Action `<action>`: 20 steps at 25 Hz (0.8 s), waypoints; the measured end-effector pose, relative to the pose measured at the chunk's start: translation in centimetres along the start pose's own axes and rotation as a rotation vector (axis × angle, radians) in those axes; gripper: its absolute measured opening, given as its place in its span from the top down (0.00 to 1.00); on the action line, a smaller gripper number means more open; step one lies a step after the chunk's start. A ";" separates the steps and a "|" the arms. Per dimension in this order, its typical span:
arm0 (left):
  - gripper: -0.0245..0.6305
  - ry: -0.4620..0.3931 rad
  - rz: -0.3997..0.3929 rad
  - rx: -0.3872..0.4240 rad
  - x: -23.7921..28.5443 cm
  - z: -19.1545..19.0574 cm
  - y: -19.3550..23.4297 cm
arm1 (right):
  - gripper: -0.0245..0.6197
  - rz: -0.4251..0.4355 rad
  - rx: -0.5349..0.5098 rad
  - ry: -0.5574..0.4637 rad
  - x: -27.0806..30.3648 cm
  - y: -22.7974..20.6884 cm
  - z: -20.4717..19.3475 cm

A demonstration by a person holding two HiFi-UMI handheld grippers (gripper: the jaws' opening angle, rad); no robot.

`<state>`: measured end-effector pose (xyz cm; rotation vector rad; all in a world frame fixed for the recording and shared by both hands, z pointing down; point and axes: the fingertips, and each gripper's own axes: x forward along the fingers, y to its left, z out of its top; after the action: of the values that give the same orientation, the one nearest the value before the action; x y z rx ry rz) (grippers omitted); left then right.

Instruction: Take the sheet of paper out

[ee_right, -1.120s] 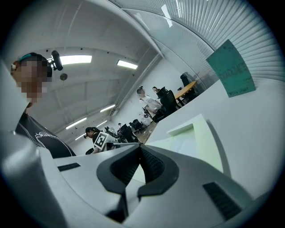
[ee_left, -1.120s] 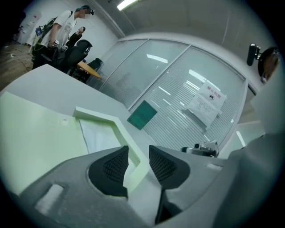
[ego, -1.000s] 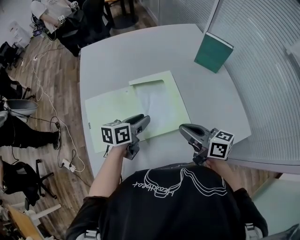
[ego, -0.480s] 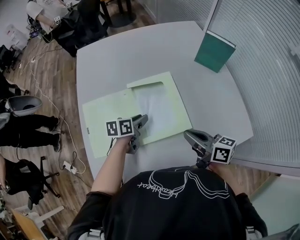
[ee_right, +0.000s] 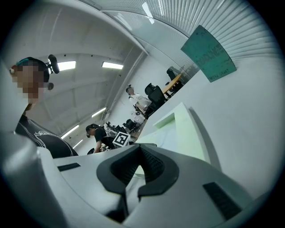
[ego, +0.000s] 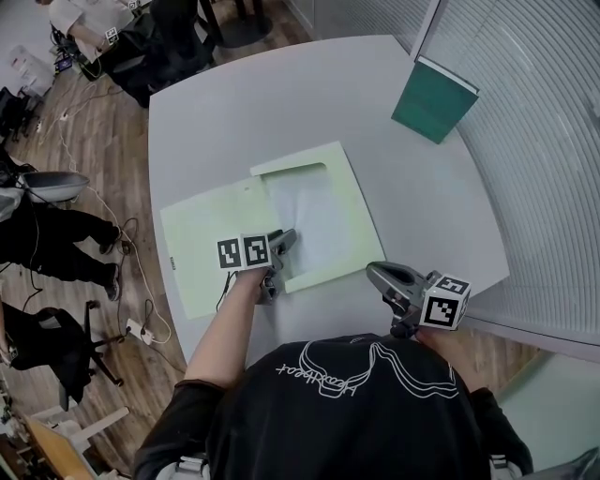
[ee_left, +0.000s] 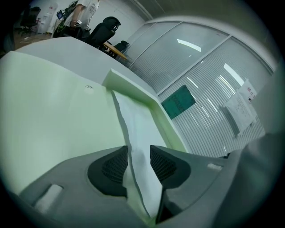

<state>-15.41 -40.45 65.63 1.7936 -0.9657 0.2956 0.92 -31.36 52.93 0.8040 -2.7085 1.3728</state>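
A light green folder (ego: 211, 239) lies open on the grey table (ego: 281, 103), with the white sheet of paper (ego: 305, 211) in its right-hand pocket. My left gripper (ego: 284, 241) is low at the folder's near edge, by the fold. In the left gripper view its jaws (ee_left: 139, 153) are opening. The sheet's (ee_left: 136, 129) near edge lies between the pads, with a gap on either side. My right gripper (ego: 375, 273) hovers over bare table right of the folder, near the front edge. Its jaws (ee_right: 140, 149) meet at the tips, with nothing between them.
A dark green book (ego: 434, 99) leans against the glass wall with blinds at the table's far right. Left of the table lie a wood floor with cables (ego: 122, 244), office chairs and seated people (ego: 70, 19). The table's front edge is just below both grippers.
My left gripper has sunk onto the folder's near edge, and the sheet's edge now lies between its jaws. The right gripper dropped a little and stayed near the table's front edge.
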 end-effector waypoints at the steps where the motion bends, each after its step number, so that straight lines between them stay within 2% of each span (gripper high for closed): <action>1: 0.74 0.001 0.004 -0.001 0.0 0.1 0.0 | 0.95 0.002 0.007 -0.001 0.0 -0.1 0.0; 11: 0.75 0.030 0.050 0.004 0.4 0.1 0.2 | 0.95 0.008 0.068 -0.009 0.6 -1.7 -0.8; 16: 0.89 0.042 0.097 -0.002 0.4 0.1 0.9 | 0.95 0.006 0.068 -0.009 0.6 -1.8 -0.3; 20: 0.91 0.046 0.089 -0.018 0.5 0.1 1.0 | 0.95 -0.004 0.058 0.017 0.8 -1.9 -0.7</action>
<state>-15.86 -40.87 66.53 1.7226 -1.0144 0.3812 0.91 -32.05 54.97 0.7969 -2.6643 1.4570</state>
